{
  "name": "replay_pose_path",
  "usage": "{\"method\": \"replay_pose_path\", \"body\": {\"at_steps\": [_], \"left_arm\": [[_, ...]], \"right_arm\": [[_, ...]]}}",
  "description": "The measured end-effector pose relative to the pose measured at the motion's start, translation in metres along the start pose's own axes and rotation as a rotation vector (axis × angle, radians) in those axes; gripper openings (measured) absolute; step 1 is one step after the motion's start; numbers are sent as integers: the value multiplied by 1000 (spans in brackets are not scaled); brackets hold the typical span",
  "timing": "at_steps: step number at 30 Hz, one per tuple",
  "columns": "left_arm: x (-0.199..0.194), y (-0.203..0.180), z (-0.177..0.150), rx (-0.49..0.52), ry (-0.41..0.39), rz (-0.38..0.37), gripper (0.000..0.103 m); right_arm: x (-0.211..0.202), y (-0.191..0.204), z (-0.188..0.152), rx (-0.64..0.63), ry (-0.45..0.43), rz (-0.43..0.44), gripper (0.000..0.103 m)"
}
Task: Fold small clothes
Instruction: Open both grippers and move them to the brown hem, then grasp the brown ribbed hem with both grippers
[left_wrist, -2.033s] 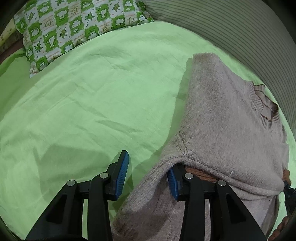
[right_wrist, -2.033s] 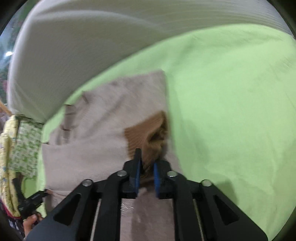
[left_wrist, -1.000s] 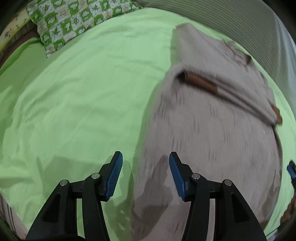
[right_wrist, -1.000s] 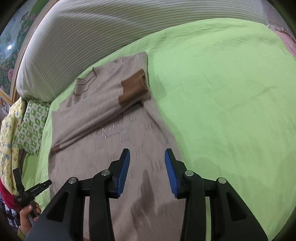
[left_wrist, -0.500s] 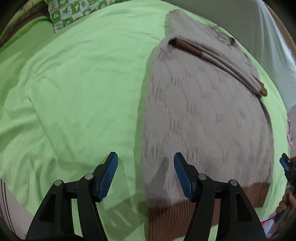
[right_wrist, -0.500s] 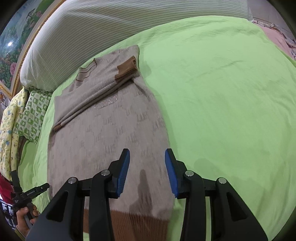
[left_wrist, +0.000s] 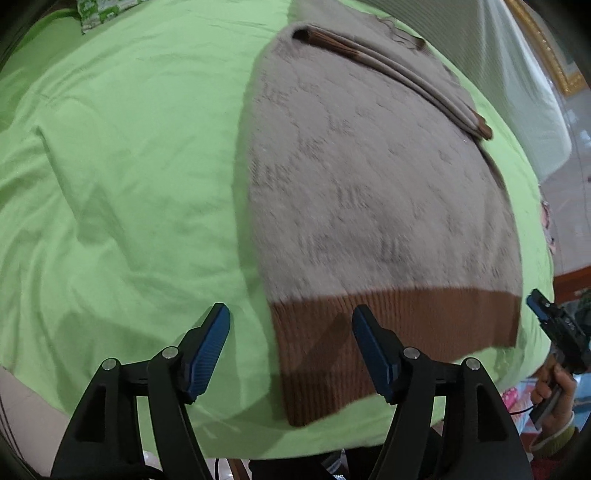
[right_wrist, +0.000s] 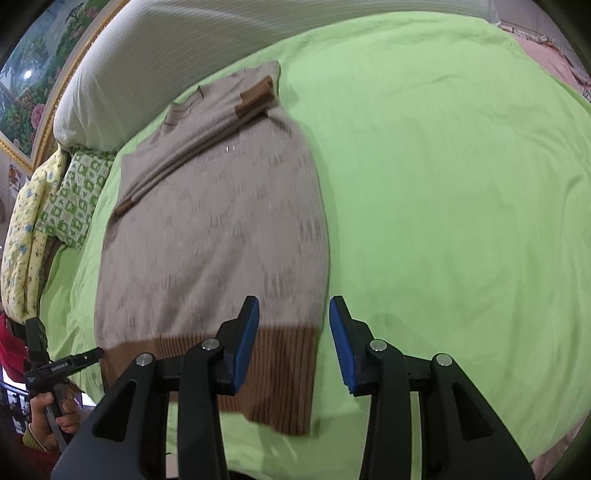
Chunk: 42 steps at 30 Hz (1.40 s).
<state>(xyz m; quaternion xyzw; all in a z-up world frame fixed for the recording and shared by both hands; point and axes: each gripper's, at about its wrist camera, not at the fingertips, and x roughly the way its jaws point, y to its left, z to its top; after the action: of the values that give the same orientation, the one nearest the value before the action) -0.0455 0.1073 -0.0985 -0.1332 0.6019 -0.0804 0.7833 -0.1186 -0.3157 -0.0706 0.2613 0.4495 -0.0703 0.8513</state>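
A beige knit sweater (left_wrist: 369, 184) (right_wrist: 214, 229) lies flat on the green sheet (left_wrist: 129, 166), its sleeves folded across the chest and one brown cuff (right_wrist: 258, 94) near the collar. Its brown ribbed hem (left_wrist: 406, 314) (right_wrist: 280, 362) faces me. My left gripper (left_wrist: 290, 321) hovers over the hem's left corner, jaws opening, pressing on nothing. My right gripper (right_wrist: 294, 314) hangs open above the hem's right corner. Each gripper also shows at the edge of the other view: the right gripper (left_wrist: 554, 325) and the left gripper (right_wrist: 62, 365), each held in a hand.
A long striped bolster (right_wrist: 221, 44) runs along the far side of the bed. A green-and-white patterned pillow (right_wrist: 77, 192) and a yellow cloth (right_wrist: 22, 229) lie at the far left. The bed's near edge drops off just below the hem.
The right gripper let go of the brown cuff. Both grippers drew back from the sleeves to the hem. The left jaws have spread wider.
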Motion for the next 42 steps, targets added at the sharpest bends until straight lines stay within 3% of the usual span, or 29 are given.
{"method": "replay_pose_path", "body": {"at_steps": [12, 16, 18, 21, 22, 23, 24, 25, 34, 42], "left_arm": [[12, -10, -11, -3, 14, -23, 71], [14, -11, -9, -17, 14, -47, 69], [15, -15, -9, -1, 13, -38, 60], [16, -18, -8, 44, 7, -17, 37], [16, -17, -8, 47, 6, -24, 27], [16, -16, -7, 46, 7, -37, 16], [16, -15, -5, 38, 9, -63, 11], [15, -14, -4, 26, 11, -90, 9], [-25, -31, 21, 34, -128, -209, 8], [-67, -42, 102, 24, -318, -252, 8]], "right_arm": [[18, -1, -23, 11, 81, 15, 41], [21, -7, -25, 63, 83, 71, 41], [22, -8, -25, 77, 89, 94, 41], [22, -8, -25, 59, 94, 114, 38], [23, -8, -25, 58, 99, 123, 34], [25, -9, -26, 60, 112, 129, 22], [26, -10, -26, 63, 121, 129, 9], [26, -10, -26, 62, 124, 133, 9], [-10, 19, 4, -14, -36, 274, 8], [-30, 51, 89, -39, -203, 317, 8]]}}
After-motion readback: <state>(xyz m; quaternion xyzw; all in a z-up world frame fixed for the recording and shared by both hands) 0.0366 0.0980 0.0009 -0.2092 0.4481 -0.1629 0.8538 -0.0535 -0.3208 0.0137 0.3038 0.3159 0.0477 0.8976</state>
